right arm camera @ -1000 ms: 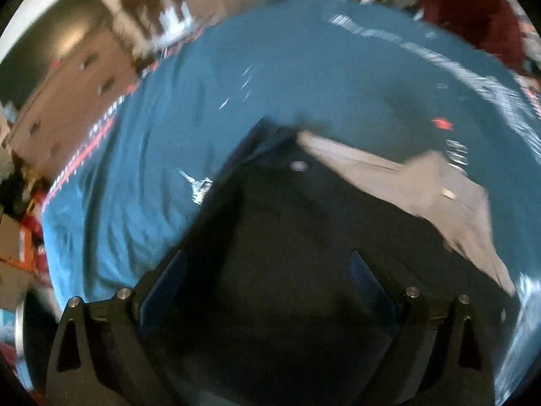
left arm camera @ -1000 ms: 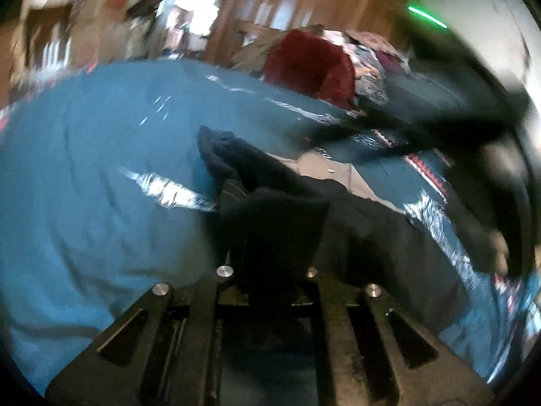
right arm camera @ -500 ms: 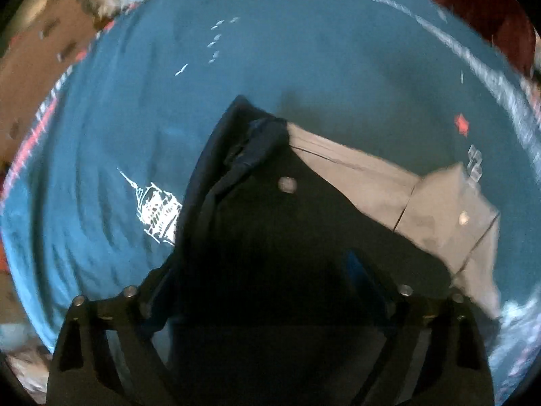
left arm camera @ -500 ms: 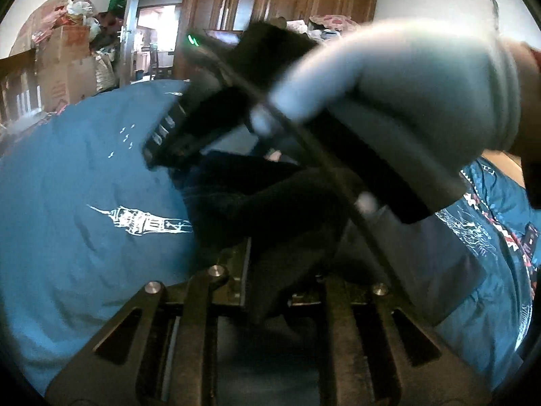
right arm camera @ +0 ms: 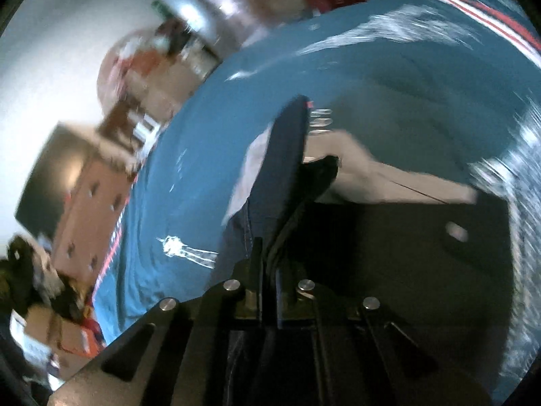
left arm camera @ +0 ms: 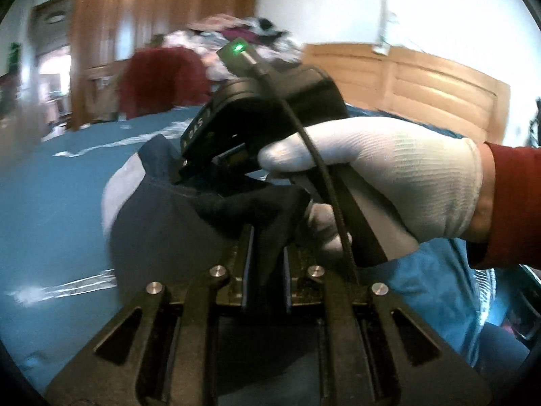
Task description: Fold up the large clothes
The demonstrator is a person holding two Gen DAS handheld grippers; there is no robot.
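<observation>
left wrist view: my left gripper (left arm camera: 265,233) has its jaws pressed together on a bunched fold of the dark navy fabric garment (left arm camera: 175,223), lifted just above the teal printed bedspread (left arm camera: 50,203). i judge i hold it by an edge so the cloth hangs straight for a fold. right in front, my white-gloved right hand (left arm camera: 389,176) grips the black handle of the other gripper, whose body with a green light crosses the frame; its own fingertips are hidden here behind the cloth. a pale lining shows at the garment's left edge. behind, a blurred heap of red and patterned clothes (left arm camera: 203,57) sits by a wooden wardrobe; its pieces are too smeared to tell apart.

right wrist view: my right gripper (right arm camera: 268,270) is closed too, pinching a thin upright ridge of the same dark garment, probably the matching edge, so both corners rise together. the rest trails down to the right with a beige inner panel (right arm camera: 389,176) showing. motion blur smears the bedspread's white prints, and the garment's far end is cut off, so i cannot tell its type.
</observation>
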